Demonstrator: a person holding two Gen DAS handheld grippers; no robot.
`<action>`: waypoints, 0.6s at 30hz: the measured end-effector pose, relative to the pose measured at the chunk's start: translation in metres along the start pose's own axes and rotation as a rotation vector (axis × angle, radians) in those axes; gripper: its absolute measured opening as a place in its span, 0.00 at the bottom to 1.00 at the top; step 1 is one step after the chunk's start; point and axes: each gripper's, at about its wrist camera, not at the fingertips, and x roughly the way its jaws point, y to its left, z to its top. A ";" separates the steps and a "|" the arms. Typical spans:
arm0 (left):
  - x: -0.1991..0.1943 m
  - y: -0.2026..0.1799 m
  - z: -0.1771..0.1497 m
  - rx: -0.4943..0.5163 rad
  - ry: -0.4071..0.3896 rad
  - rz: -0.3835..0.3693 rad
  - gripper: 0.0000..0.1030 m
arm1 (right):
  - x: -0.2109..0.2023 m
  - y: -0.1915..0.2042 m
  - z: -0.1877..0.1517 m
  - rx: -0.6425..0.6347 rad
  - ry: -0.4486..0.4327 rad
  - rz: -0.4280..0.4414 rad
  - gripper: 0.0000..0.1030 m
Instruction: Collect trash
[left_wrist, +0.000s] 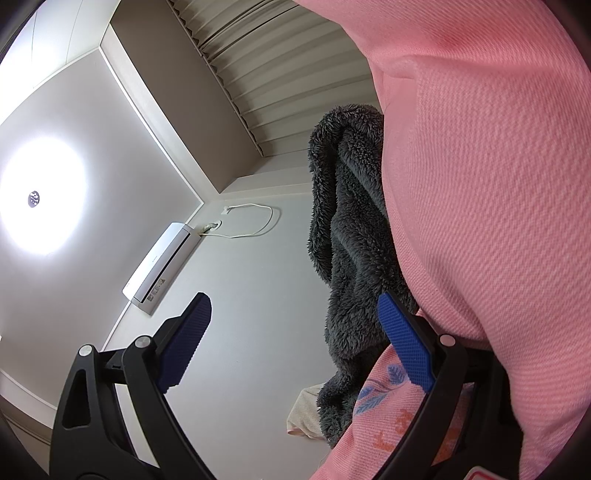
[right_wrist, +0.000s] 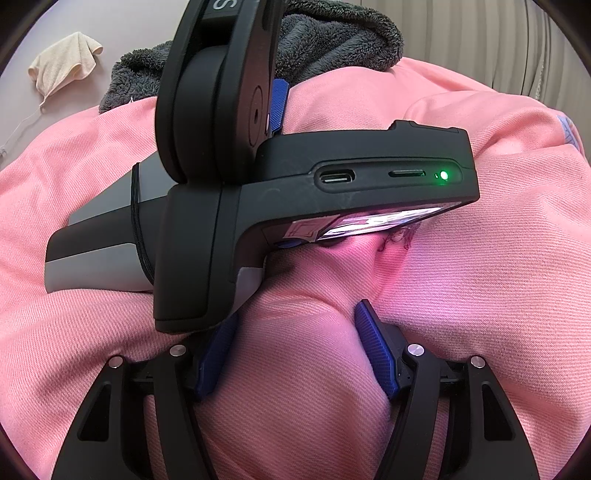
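Left gripper (left_wrist: 295, 332) lies tilted up toward the ceiling, jaws wide open, nothing between them. Blue pads (left_wrist: 404, 341) have a fine knurled texture; black plastic arms with round silver pins. The right-hand pad touches pink woven cloth (left_wrist: 480, 184), twill-like ribbing, with a blue leaf print lower down. A dark grey fleece (left_wrist: 347, 229), shaggy pile, hangs in folds beside the pink cloth. Behind: smooth white wall, a white air conditioner (left_wrist: 159, 269) with a looped white cable (left_wrist: 255, 229), a round ceiling light (left_wrist: 40, 195) blown out, and pleated pale curtains (left_wrist: 266, 74).

Right gripper (right_wrist: 295, 354) has jaws open, straddling a raised fold of the pink cloth (right_wrist: 295, 406); not pinching it. Just ahead, the other gripper's body (right_wrist: 332, 192) lies on the cloth: matte black casing, grey handle, USB-C port, card slot, green LED (right_wrist: 444, 175) lit, glowing screen face down. Grey fleece (right_wrist: 332, 40) bunches past the far edge. A cream towel (right_wrist: 62, 62), crumpled, sits far left on a pale surface.

No trash identifiable in either view.
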 end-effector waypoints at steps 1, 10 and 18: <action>0.001 -0.001 -0.001 0.000 -0.001 0.001 0.85 | 0.000 0.000 0.000 -0.001 0.000 0.000 0.61; -0.018 0.008 0.021 0.005 -0.022 0.075 0.85 | 0.008 0.000 0.003 -0.011 0.022 -0.026 0.61; 0.003 0.011 0.014 -0.075 -0.015 -0.110 0.83 | 0.008 0.011 0.004 -0.034 0.021 -0.065 0.61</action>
